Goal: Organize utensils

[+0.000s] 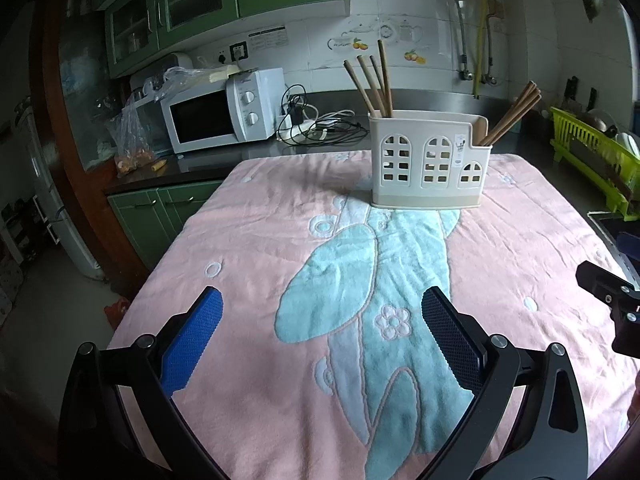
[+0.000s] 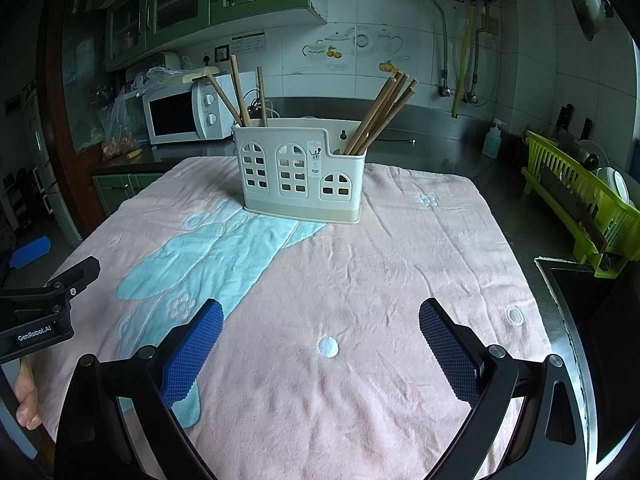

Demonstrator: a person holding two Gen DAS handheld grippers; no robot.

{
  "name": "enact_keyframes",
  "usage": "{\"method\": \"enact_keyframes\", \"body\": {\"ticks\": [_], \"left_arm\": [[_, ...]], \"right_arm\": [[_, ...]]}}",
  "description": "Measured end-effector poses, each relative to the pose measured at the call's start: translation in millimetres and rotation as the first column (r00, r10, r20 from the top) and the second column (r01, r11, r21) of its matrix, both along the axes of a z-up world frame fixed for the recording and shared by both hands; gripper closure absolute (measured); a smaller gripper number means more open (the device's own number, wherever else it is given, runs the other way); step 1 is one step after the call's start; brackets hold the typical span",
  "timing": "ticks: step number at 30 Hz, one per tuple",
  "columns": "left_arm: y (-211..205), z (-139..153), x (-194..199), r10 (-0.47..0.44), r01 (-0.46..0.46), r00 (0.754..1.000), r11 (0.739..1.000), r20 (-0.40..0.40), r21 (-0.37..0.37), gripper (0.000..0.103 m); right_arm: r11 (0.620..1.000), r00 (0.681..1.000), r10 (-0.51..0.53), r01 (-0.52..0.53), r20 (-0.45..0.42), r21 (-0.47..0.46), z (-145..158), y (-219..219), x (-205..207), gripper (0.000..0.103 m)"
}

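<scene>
A cream utensil holder (image 1: 426, 160) (image 2: 302, 170) with arched window cut-outs stands at the far side of a pink and teal towel (image 1: 280, 248) (image 2: 400, 264). Brown wooden chopsticks lean out of its left compartment (image 1: 372, 80) (image 2: 240, 92) and its right compartment (image 1: 514, 114) (image 2: 384, 110). My left gripper (image 1: 322, 304) is open over the towel's near part, holding nothing. My right gripper (image 2: 320, 316) is open too, nothing between its blue pads. Both are well short of the holder. The right gripper's side shows at the right edge of the left wrist view.
A white microwave (image 1: 224, 114) (image 2: 184, 112), cables (image 1: 316, 120) and plastic bags sit on the dark counter behind. A lime-green dish rack (image 1: 596, 156) (image 2: 580, 196) stands at the right beside a sink (image 2: 592, 312). A hand (image 2: 26, 400) grips the left tool.
</scene>
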State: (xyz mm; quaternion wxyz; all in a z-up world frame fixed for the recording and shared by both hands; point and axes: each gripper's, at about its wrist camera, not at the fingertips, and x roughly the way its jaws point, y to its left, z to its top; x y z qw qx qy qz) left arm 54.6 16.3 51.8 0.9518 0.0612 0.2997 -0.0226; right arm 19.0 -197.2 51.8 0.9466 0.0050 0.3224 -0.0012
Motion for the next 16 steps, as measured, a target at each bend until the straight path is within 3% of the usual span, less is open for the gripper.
{"method": "enact_keyframes", "body": {"ticks": [16], "left_arm": [[-0.5,-2.5,4.6,0.003,-0.003,1.000,1.000,-0.013,0.003,0.005]], "right_arm": [[1.000,1.000,0.000,0.000,0.001,-0.001,0.0,0.1,0.4,0.008]]}}
